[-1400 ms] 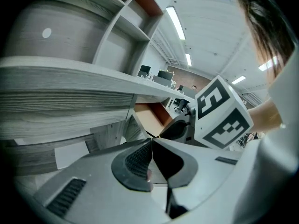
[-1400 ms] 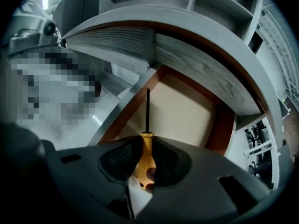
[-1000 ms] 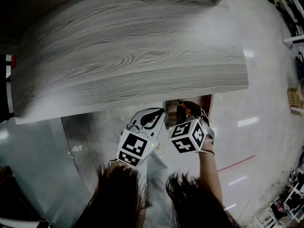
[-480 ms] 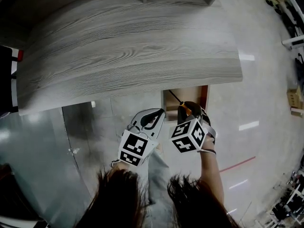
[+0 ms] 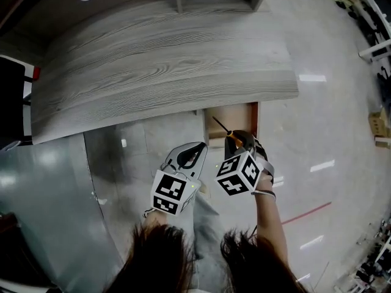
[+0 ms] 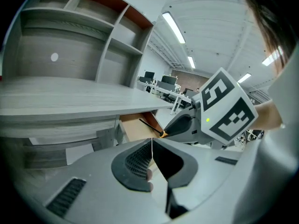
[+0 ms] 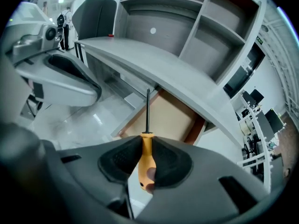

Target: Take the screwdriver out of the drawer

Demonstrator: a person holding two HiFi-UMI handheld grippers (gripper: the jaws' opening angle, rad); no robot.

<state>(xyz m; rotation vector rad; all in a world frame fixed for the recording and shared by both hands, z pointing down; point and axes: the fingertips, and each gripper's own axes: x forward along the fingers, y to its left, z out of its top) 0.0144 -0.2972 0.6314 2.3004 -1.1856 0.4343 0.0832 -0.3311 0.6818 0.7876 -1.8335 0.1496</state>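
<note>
Right gripper clamped on screwdriver handle; left gripper pressed together, empty; draw nearer, steadily, until the shaft clears the drawer.

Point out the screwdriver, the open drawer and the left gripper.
screwdriver (image 7: 145,158): right gripper view, orange handle.
drawer (image 7: 166,118): right gripper view, bare brown bottom.
left gripper (image 6: 152,141): left gripper view, between its closed tips.

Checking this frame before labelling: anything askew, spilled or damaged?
Nothing stands out. The drawer hangs open under the desk, which fits the task. The screwdriver sits straight in the right gripper, clamped by its orange handle, shaft pointing forward. The left gripper is shut on nothing.
</note>
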